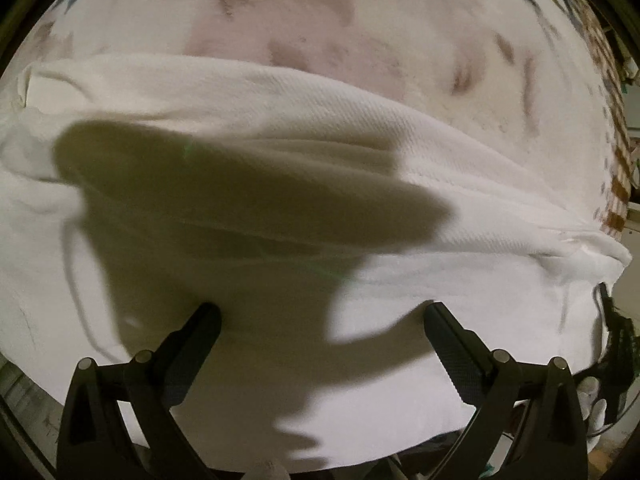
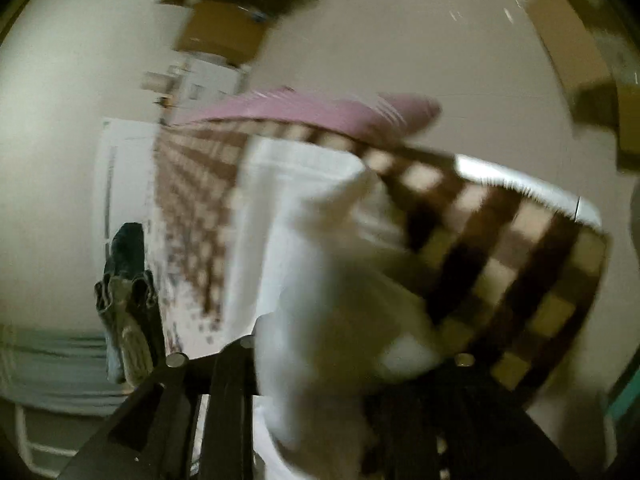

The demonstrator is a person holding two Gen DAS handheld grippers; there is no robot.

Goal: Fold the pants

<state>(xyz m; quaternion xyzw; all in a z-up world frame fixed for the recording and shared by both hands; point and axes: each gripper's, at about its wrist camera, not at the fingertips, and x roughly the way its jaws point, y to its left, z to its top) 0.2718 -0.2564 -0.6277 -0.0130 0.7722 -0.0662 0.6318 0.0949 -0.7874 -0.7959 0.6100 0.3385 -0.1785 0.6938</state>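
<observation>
While the fold was only partly made, the scene read as follows.

Bed surface: a patterned bedspread with brown checks and faded pink-brown blotches [image 1: 280,40] lay under everything, showing beyond the cloth's far edge in the left wrist view.

Pants: the white twill cotton pants [image 1: 280,128] lay spread across that bedspread, with one thick layer already doubled over, its rounded fold edge running across the far side. In the right wrist view a bunch of the same white cloth [image 2: 340,280] stood lifted off the bed, close to the camera and blurred.

Left gripper: the black two-finger left gripper [image 1: 320,320] hovered low over the near part of the pants, fingers spread wide with nothing between them.

Right gripper: the black right gripper [image 2: 348,364] appeared to pinch the raised bunch, though cloth hid the tips.

Progress: judged roughly midway; one lengthwise fold looked done.

Remaining: the lifted end probably had to be carried across, laid flat and smoothed.
</observation>
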